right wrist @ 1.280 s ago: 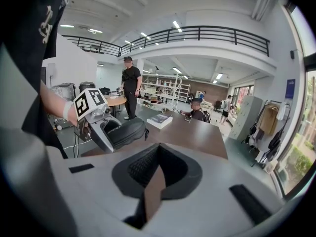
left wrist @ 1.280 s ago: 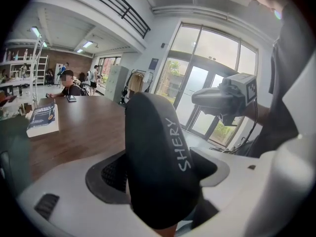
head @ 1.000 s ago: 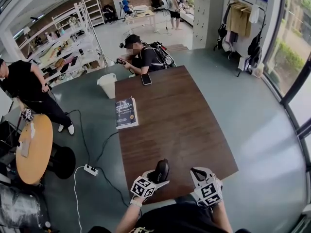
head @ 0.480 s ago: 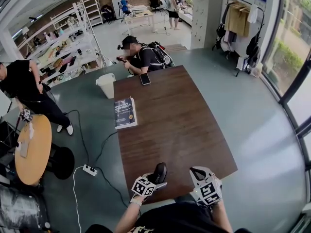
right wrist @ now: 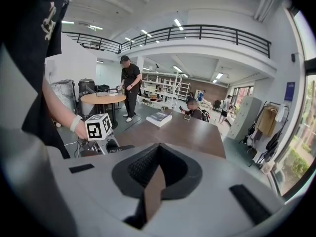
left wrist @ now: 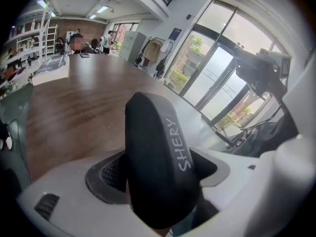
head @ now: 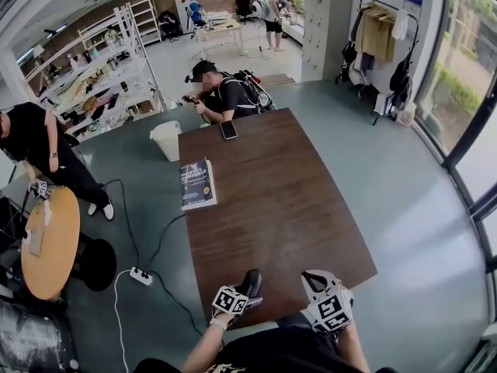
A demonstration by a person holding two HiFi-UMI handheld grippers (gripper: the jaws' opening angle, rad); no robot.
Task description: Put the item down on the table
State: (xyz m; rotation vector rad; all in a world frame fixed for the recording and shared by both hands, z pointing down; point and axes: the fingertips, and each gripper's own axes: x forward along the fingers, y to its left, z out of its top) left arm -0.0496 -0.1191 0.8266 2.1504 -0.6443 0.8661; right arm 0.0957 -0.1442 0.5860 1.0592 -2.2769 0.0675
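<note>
Left claw (head: 248, 284) clamped on black item (left wrist: 148, 147), lower centre of frame, upright above near edge of table (head: 272, 200) — not yet set down. Right claw (right wrist: 155, 181) closed, empty. Risk: release so near the edge, standing on end — toppling, slipping to floor (head: 404, 208).

book (head: 197, 185) title unreadable, item (left wrist: 158, 162) base hidden
</note>
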